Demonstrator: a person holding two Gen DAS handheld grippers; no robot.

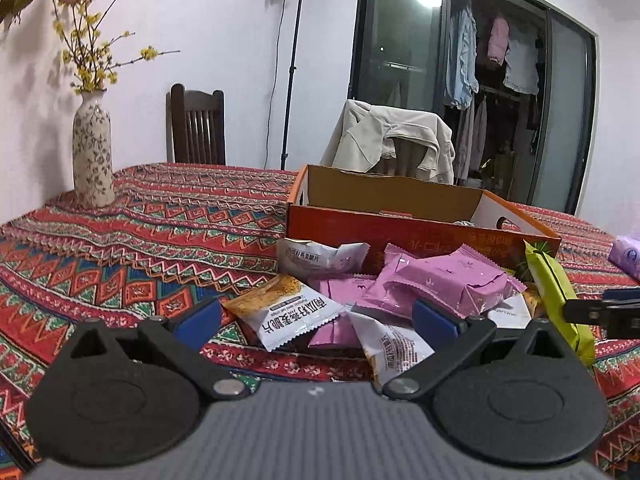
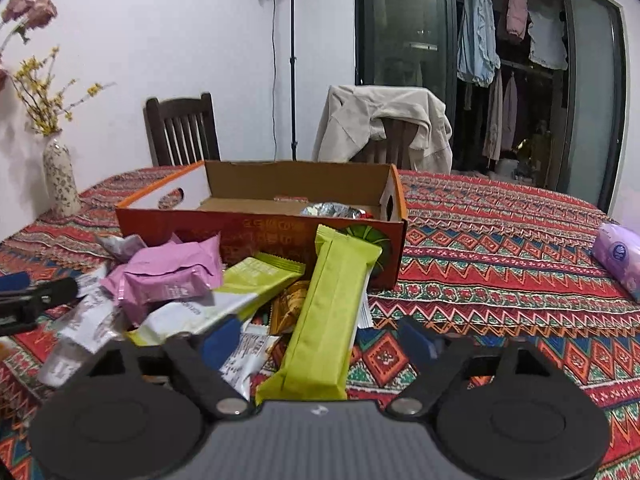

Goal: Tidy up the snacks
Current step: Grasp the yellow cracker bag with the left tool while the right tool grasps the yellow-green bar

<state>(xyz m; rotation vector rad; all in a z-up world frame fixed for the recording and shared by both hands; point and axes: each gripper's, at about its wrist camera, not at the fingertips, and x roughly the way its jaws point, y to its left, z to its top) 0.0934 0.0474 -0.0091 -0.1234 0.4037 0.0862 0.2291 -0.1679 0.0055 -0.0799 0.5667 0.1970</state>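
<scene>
Crinkling foil packets point(image 1: 448, 284) crowd a rectangular cardboard box point(image 2: 256, 232).

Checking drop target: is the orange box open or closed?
Open. The orange box has no lid on top; its brown inner walls show, with a foil packet lying inside.

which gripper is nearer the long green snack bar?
Right. The right gripper straddles the long green snack bar, jaws open on either side. The left gripper sits over the pink and white packets, with the bar off to its right.
</scene>
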